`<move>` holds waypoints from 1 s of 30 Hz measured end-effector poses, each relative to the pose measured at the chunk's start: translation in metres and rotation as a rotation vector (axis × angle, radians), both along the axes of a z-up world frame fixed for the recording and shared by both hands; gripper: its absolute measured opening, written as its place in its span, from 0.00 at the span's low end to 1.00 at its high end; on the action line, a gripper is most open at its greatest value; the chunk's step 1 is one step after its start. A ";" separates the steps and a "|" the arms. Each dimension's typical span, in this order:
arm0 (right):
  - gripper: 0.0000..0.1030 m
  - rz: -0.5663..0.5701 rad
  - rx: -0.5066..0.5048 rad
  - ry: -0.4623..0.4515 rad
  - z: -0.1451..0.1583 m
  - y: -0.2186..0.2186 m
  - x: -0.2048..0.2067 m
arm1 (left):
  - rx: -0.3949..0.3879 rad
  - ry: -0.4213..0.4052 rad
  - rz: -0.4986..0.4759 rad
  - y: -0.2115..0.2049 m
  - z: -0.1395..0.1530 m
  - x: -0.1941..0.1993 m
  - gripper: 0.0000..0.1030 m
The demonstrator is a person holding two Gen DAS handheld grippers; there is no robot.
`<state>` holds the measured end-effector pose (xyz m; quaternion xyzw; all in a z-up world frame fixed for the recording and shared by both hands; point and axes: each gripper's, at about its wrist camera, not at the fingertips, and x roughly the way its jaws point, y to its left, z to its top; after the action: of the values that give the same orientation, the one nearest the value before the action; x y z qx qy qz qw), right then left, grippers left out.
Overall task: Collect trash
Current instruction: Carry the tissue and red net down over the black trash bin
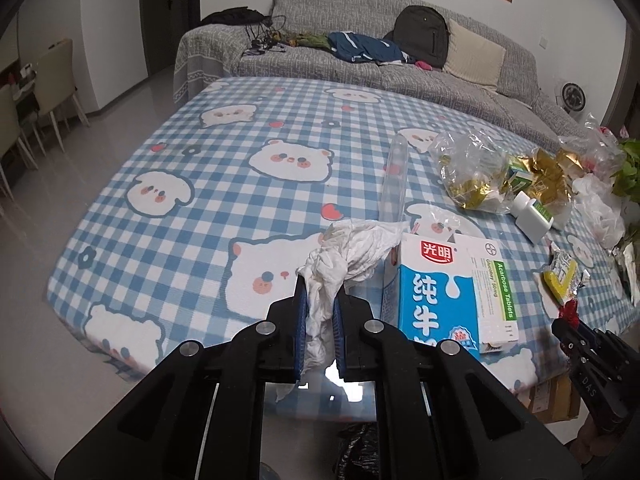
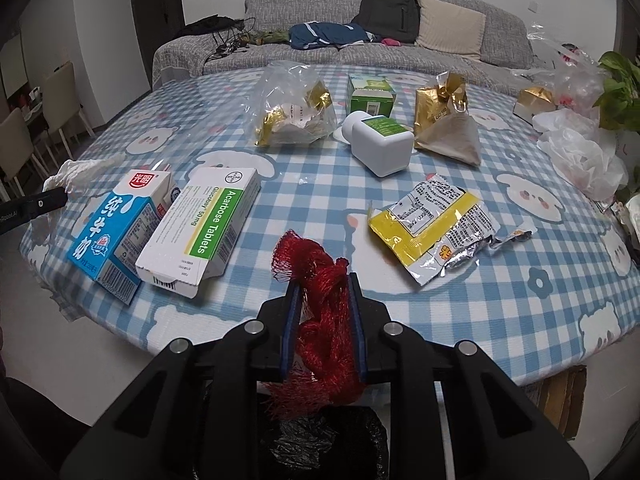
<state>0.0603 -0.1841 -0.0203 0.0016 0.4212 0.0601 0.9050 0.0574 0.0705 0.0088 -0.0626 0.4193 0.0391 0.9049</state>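
Left claw (image 1: 320, 300): closed on a crumpled white tissue (image 1: 344, 256), which is held just off the near edge of the table (image 1: 192, 184).
Right claw (image 2: 322, 292): closed on a bunch of red netting (image 2: 316, 276), held at the near edge of the table; a black bin bag (image 2: 320, 444) is seen below it.
Near left edge: a blue milk carton (image 2: 116, 224) is lying touching a white tablet box (image 2: 204, 228).
Near right: a yellow and silver wrapper (image 2: 436, 224) is lying flat.
Middle: a white bottle (image 2: 380, 140) is lying on its side, between a clear bag (image 2: 292, 108) and a gold bag (image 2: 444, 120).
Far edge: a green box (image 2: 370, 92) is seen standing behind the bottle.
Right edge: white plastic bags (image 2: 580, 152) are piled there.
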 end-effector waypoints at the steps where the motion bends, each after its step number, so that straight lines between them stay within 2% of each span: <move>1: 0.20 0.000 0.004 -0.002 0.003 -0.001 -0.005 | 0.002 -0.005 -0.001 -0.002 0.002 -0.007 0.10; 8: 0.20 0.002 0.028 -0.037 0.026 -0.006 -0.044 | -0.001 -0.029 -0.010 -0.016 0.010 -0.062 0.10; 14: 0.20 -0.007 0.034 -0.041 0.027 -0.010 -0.073 | -0.023 -0.031 -0.018 -0.027 0.002 -0.103 0.10; 18: 0.20 -0.003 0.029 -0.034 0.019 -0.010 -0.090 | -0.039 -0.014 -0.034 -0.037 -0.008 -0.123 0.10; 22: 0.20 0.007 0.025 -0.030 0.008 -0.006 -0.105 | -0.027 -0.044 -0.038 -0.048 -0.015 -0.143 0.10; 25: 0.20 0.010 0.036 -0.008 -0.006 -0.005 -0.114 | 0.023 -0.065 -0.033 -0.057 -0.030 -0.156 0.10; 28: 0.20 0.013 0.040 0.010 -0.023 -0.003 -0.122 | -0.005 -0.032 -0.057 -0.063 -0.052 -0.162 0.10; 30: 0.20 0.009 0.046 0.030 -0.034 -0.001 -0.126 | 0.018 -0.023 -0.064 -0.070 -0.066 -0.165 0.10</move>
<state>-0.0661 -0.1856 -0.0544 0.0212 0.4332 0.0738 0.8980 -0.1072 0.0007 -0.0577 -0.0415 0.4103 0.0131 0.9109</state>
